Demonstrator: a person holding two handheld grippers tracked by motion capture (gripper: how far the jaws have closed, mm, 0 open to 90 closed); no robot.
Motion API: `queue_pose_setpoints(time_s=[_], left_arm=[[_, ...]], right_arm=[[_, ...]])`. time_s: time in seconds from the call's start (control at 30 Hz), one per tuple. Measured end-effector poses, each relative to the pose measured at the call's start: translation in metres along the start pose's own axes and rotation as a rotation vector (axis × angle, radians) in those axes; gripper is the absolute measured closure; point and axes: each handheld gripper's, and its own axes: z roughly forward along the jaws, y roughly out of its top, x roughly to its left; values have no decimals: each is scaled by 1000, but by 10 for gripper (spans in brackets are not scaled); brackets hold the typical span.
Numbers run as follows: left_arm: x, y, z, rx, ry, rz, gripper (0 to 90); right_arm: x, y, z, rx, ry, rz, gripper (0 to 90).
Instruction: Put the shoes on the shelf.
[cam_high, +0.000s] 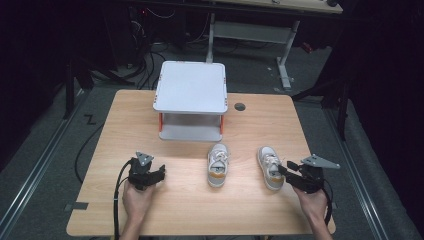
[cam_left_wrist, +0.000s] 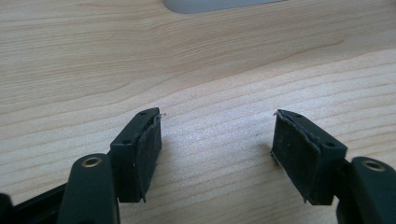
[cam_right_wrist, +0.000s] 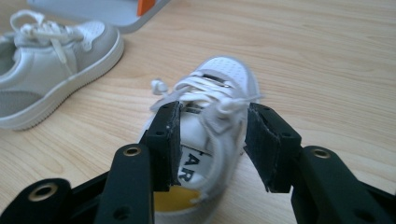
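So the whole thing comes down to how the right gripper (cam_right_wrist: 212, 144) sits on the small white lace-up sneaker with the yellow heel patch (cam_right_wrist: 208, 135). In the right gripper view the shoe runs straight away from the jaws, heel end nearest and toe pointing off toward the far side of the tabletop (cam_high: 200, 210). The jaws straddle the heel collar, one inside the opening against the insole and the other outside the side wall, so they look clamped across that wall rather than around the whole shoe. I'd call it a grip, though the outer pad's contact is hard to read. The long axis lines up with the gripper's own reach, so any lift will hang the toe out front.

The left gripper (cam_left_wrist: 217, 149) is well apart from both shoes, jaws spread wide over bare wood with nothing between them.

Next out, left of the right jaws, is the matching white sneaker (cam_right_wrist: 46, 70), also toe-away and roughly parallel to the held one. Beyond both stands the white two-tier plastic shelf with orange posts (cam_high: 191, 100), straight ahead of that second shoe. The right hand is clearly the nearer one for either shoe.
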Motion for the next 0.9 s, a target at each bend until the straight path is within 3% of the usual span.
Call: queue_pose_setpoints(time_s=[0.2, 0.37, 0.53, 0.7, 0.8, 0.9], left_arm=[[0, 0, 0, 0, -2, -2, 328], [0, 0, 0, 1, 0, 1, 328], [0, 0, 0, 0, -1, -4, 328], [0, 0, 0, -1, -2, -7, 327], [0, 0, 0, -1, -3, -8, 327], [1, 0, 0, -2, -5, -8, 326]], right_arm=[[2, 6, 23, 102, -37, -36, 528], [-2, 7, 28, 119, -31, -22, 543], [-1, 7, 34, 155, -48, -47, 563], [-1, 6, 33, 139, -78, -61, 659], [1, 5, 28, 106, -126, -88, 738], [0, 5, 26, 102, -140, -88, 761]])
